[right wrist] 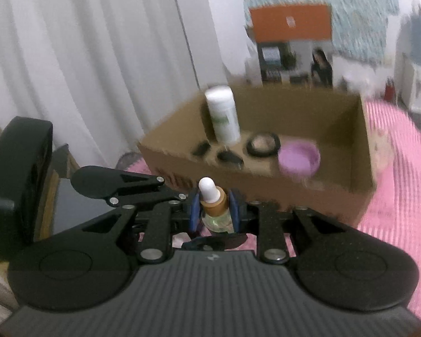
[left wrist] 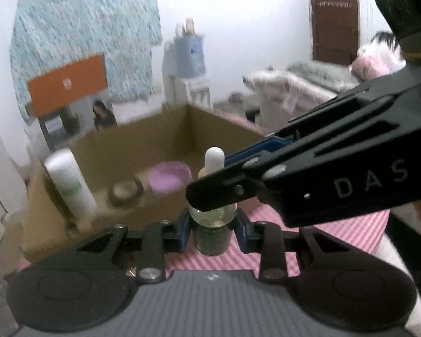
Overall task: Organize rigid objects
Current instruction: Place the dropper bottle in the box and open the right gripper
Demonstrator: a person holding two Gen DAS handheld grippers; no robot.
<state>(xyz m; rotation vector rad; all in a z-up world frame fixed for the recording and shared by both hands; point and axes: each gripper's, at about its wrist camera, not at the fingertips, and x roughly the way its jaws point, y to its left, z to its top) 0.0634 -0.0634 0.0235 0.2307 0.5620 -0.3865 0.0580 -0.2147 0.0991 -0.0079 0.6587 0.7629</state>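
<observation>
Pink striped bedding (left wrist: 336,230) under everything, white curtain (right wrist: 84,56) on one side, blurred furniture behind. Nearest us, a small dropper bottle (right wrist: 214,205) sits between both claws: our right gripper (right wrist: 214,210) is clamped on its brown collar and neck, blue pads (right wrist: 234,207) pressing both sides; our left gripper (left wrist: 212,231) has its pads against the lower glass body, grasping the same bottle. Bottle is upright, held just short of the box's near wall, clear of the bedding as far as we can tell. It has a white rubber bulb, tan collar, clear glass with greenish contents.

Farther out, an open cardboard box (right wrist: 362,146) holds a white bottle with green label (right wrist: 223,115) standing tilted, a black-rimmed round compact (right wrist: 263,144), a purple jar (right wrist: 299,158), two small dark items (right wrist: 202,148) too blurred to name.

Left view alone shows the right gripper's arm crossing over the bottle's top, plus grey bedding heap. Right view alone shows the curtain and the dark items.
</observation>
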